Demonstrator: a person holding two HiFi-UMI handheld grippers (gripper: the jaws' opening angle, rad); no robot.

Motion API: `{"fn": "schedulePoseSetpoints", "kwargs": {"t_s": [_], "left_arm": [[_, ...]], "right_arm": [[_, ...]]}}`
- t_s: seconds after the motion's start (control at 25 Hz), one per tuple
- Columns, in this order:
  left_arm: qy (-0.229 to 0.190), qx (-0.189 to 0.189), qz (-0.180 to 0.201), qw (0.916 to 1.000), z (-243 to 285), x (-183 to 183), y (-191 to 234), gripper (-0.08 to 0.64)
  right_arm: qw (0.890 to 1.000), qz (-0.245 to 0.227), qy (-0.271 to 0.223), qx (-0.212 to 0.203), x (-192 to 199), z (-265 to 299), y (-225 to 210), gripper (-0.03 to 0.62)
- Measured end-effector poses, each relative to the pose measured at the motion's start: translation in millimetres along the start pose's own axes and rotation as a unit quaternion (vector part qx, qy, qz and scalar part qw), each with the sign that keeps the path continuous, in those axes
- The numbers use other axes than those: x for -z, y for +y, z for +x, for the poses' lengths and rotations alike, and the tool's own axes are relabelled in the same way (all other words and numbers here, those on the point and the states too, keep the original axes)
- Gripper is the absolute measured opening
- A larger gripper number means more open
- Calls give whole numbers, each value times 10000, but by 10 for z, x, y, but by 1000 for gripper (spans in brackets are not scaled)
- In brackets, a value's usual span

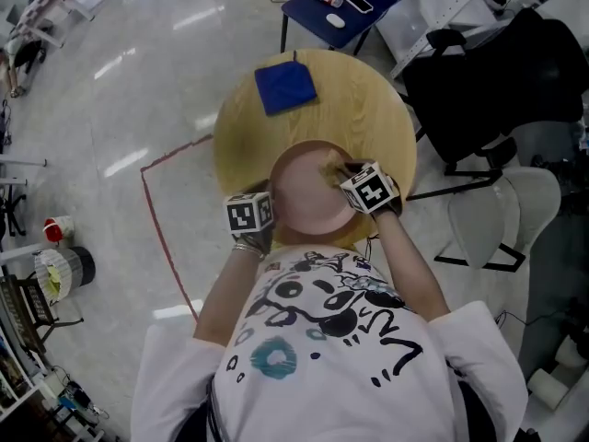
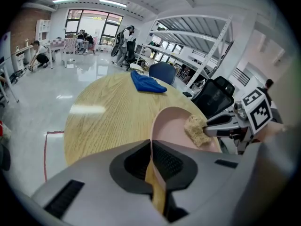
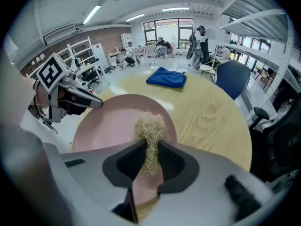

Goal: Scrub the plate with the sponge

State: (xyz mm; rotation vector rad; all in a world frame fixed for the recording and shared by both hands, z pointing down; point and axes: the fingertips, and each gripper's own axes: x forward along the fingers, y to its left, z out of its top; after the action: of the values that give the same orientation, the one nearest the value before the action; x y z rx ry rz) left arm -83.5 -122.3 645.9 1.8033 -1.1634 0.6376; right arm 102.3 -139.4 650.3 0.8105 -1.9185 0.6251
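A pink plate (image 1: pixel 304 191) lies on the near part of the round wooden table (image 1: pixel 368 109). My left gripper (image 1: pixel 260 238) is shut on the plate's near left rim; the rim (image 2: pixel 151 140) runs edge-on between its jaws. My right gripper (image 1: pixel 339 175) is shut on a tan fibrous sponge (image 3: pixel 149 128), squeezed between the jaws and resting on the plate (image 3: pixel 113 121) near its far right side. From the left gripper view the sponge (image 2: pixel 198 130) sits on the plate's inner face with the right gripper's fingers behind it.
A folded blue cloth (image 1: pixel 284 87) lies on the far part of the table. A blue chair (image 1: pixel 345 7) stands beyond the table, a black office chair (image 1: pixel 497 81) to the right. Red tape (image 1: pixel 156 219) marks the floor on the left.
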Motion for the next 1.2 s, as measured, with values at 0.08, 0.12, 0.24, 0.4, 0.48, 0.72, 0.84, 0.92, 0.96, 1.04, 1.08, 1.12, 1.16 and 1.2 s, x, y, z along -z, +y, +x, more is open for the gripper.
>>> {"fn": "schedulePoseSetpoints", "kwargs": {"t_s": [0.08,0.12,0.24,0.4,0.48,0.72,0.84,0.92,0.96,1.04,1.08,1.12,1.16,1.2], "left_arm": [[-22,-11,-19,10000,3,-5,-11,25],[-36,-14,-32,10000,1,-11,-9,25],[-44,-32,-88,9999,-8,-28,16,25],[-83,-47,-155,9998,-17,-45,21,25],[-107,-50,-161,9998,-11,-48,14,25],[-105,-87,-115,9998,18,-34,0,25],[-103,-77,-96,9999,14,-37,-8,25],[-106,-77,-81,9999,7,-37,-11,25],[-106,-77,-78,9999,5,-35,-13,25],[-104,-78,-74,9999,11,-26,-19,25],[-105,-77,-68,9999,16,-26,-24,25],[-105,-72,-62,9999,22,-28,-28,25],[-103,-67,-57,9999,26,-33,-29,25],[-98,-64,-54,9999,28,-36,-29,25]], "right_arm": [[10000,-3,37,-3,74,-38,8,91],[10000,2,49,-1,102,-58,17,91],[9999,45,88,-38,188,-112,71,91],[9997,33,158,-172,344,-159,215,91],[9996,-8,173,-241,402,-174,305,91],[9983,-8,213,-550,490,-158,591,91],[9975,-104,212,-668,459,-133,706,90],[9969,-160,209,-748,424,-114,770,91],[9965,-175,204,-790,407,-104,800,90],[9958,-187,182,-877,377,-78,848,91],[9955,-186,171,-917,364,-62,867,90],[9952,-188,162,-951,350,-45,883,90],[9949,-198,157,-977,333,-28,897,91],[9947,-215,154,-997,312,-12,911,90]]}}
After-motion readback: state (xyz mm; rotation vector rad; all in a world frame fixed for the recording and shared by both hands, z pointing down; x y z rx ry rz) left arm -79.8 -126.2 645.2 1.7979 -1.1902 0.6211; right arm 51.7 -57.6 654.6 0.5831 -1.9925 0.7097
